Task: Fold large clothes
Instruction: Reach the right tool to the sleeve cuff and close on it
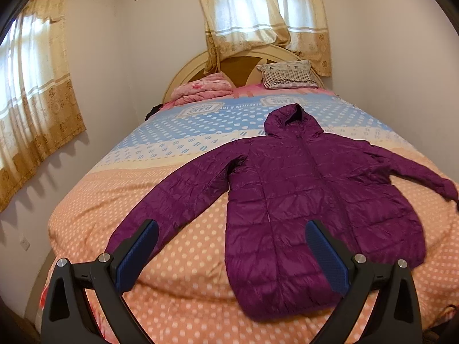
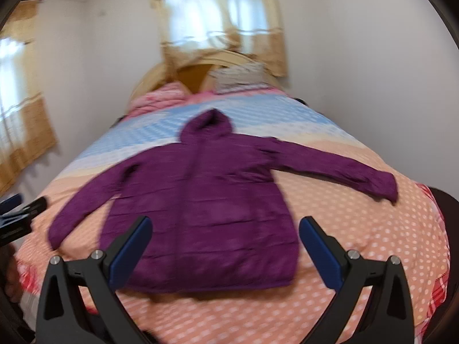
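While nothing is folded yet, these lines are taking stock of the scene.

Step in hand: the approach, by my judgement; the purple hooded puffer jacket [image 1: 301, 189] is lying spread out front-up, both sleeves splayed outward, no fold made.

Jacket position: it is resting on the near half of the bed [image 1: 183, 261], hood [image 1: 289, 120] pointing toward the headboard [image 1: 238, 66], hem nearest the cameras.

Left gripper [image 1: 232, 253]: it is hanging above the bed with its jaws spread wide and gripping nothing; the blue pads [image 1: 134, 258] are framing the left sleeve cuff [image 1: 129, 229] and the hem's left part.

Right gripper [image 2: 225, 250]: it is likewise gaping wide and empty, poised over the lower hem; its view is blurring, so fine detail is being lost.

Next move: likely each gripper is going to need to come down on a sleeve or a shoulder edge, pinch the slippery quilted fabric firmly, and carry it across the body; the right sleeve [image 2: 344, 166] is lying well apart from the right gripper.

Risk: the puffy shell may be springing back or sliding from the pads.

Surface: a soft quilt with white polka dots, orange near, blue farther off.

Room: white walls, beige patterned curtains [image 1: 258, 14] covering a window behind the headboard, another curtained window at left, a striped pillow [image 1: 289, 76] and a folded pink blanket [image 1: 200, 89] sitting at the head of the bed.
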The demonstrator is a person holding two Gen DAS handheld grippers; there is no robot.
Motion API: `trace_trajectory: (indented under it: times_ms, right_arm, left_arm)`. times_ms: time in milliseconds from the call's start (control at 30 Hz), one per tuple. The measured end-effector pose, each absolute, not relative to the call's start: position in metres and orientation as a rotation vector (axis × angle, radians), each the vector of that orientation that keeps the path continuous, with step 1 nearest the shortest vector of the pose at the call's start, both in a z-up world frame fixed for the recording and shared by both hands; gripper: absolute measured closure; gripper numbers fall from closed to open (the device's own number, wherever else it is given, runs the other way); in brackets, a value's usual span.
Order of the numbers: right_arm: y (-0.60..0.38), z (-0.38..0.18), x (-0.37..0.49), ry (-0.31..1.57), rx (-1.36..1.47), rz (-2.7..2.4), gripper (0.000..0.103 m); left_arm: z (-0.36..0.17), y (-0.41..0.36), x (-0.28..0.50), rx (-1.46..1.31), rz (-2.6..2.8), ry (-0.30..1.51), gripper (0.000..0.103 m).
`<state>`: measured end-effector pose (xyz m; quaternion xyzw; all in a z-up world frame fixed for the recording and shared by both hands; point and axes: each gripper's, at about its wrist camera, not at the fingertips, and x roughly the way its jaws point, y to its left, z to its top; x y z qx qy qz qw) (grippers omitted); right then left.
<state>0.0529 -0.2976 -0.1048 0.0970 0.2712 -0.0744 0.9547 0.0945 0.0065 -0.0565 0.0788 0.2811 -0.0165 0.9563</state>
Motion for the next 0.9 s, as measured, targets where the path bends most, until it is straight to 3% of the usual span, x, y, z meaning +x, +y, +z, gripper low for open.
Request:
trace_trajectory:
  times_ms: [200,433,667,700,733,833,900]
  right_arm:
    - [-0.411,-0.127,0.087,0.640,0.349,-0.349,0.000]
    - [-0.527,-0.148,0.111,0.713,0.412,-0.626,0.009]
    - [-0.576,-0.176,0.136,0.810,0.479,-0.728,0.020]
    - [-0.578,-0.180,0.138,0.827,0.478,-0.730,0.024]
    - [-0.579,-0.186,0.143,0.860,0.477,-0.719,0.038]
    - [-0.583,-0.195,0.147,0.892,0.456,-0.699,0.066]
    - [-0.586,-0.192,0.145,0.891,0.450,-0.696,0.075]
  left_arm:
    - [-0.085,-0.006,0.164,0.216,-0.012,0.598,0.001]
    - [-0.120,-0.026,0.243,0.235,0.009,0.630,0.001]
    - [-0.155,-0.030,0.297,0.250,0.066,0.688,0.001]
    - [-0.162,-0.028,0.303,0.250,0.077,0.705,0.001]
    - [-0.167,-0.026,0.307,0.250,0.085,0.720,0.001]
    - [-0.178,-0.016,0.316,0.222,0.111,0.751,0.001]
    - [-0.180,-0.010,0.318,0.214,0.120,0.753,0.001]
